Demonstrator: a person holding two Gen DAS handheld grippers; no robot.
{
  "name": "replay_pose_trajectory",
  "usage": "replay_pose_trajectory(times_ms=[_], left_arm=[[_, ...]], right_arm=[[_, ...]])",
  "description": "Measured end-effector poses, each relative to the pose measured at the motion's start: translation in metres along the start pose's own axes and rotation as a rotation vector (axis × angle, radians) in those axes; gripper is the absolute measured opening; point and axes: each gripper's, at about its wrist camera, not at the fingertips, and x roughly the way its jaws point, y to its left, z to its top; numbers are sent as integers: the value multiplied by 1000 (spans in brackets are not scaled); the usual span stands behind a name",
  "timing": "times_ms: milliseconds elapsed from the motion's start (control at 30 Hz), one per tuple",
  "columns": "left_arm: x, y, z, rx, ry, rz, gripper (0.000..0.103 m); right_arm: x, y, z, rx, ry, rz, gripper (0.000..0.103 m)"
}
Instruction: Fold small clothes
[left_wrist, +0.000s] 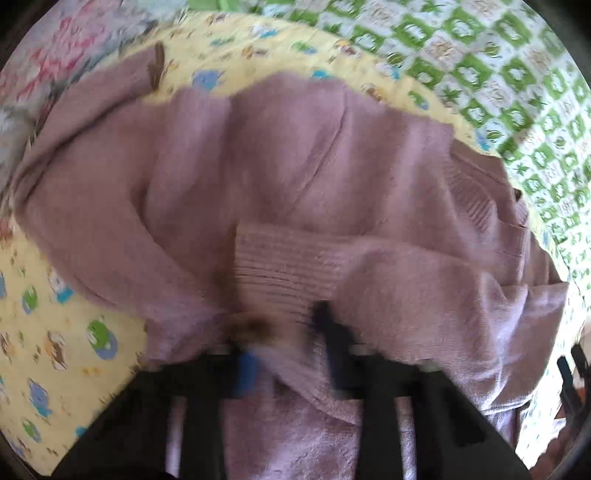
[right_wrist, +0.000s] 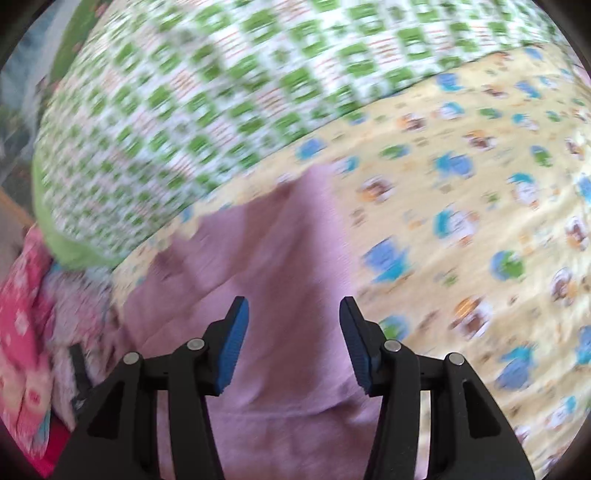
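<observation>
Left claw (left_wrist: 284, 325): I have it pinched shut on the purple cardigan (left_wrist: 258, 166) cuff; I should lift slowly.
Right claw (right_wrist: 293, 343): gaping half-wide, holding nothing.

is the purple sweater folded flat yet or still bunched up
Still bunched. The purple sweater lies rumpled on the yellow sheet, one ribbed cuff flopped over its body, edges uneven.
</observation>
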Motion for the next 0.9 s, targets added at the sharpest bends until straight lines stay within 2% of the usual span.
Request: replay_pose_trajectory(times_ms=[33, 67, 133, 233, 300, 333, 367, 400, 500, 567, 733, 800, 900], left_arm=[[-8, 0, 2, 8, -15, -74, 9], [-18, 0, 3, 14, -35, -112, 9], [-40, 0, 3, 57, -103, -136, 9], [-47, -1, 1, 114, -118, -122, 9], [-42, 2, 0, 110, -101, -111, 9], [-43, 4, -2, 98, -97, -115, 9], [-44, 7, -2, 93, -101, -122, 9], [-46, 11, -3, 98, -107, -124, 9], [-53, 8, -10, 135, -114, -163, 9], [-52, -6, -11, 171, -123, -181, 9], [-22, -39, -13, 279, -125, -145, 9], [-6, -42, -15, 326, -114, -104, 11], [5, -37, -17, 369, -101, -68, 20]], right_arm=[[2, -3, 5, 8, -8, -11, 52], [5, -6, 9, 13, -12, -19, 52], [14, -7, 18, 3, -12, -28, 52], [41, -2, 25, -22, 24, -28, 52], [60, 3, 24, -33, 62, -30, 52], [68, 7, 23, -51, 85, -39, 49], [73, 13, 23, -87, 104, -61, 11], [70, 20, 28, -136, 100, -91, 9], [33, 22, 53, -136, -22, -119, 8], [20, 16, 67, -128, -59, -152, 8], [43, -3, 65, -154, -20, -262, 8], [54, -12, 58, -145, -6, -274, 8], [58, -20, 50, -128, -1, -268, 9]])
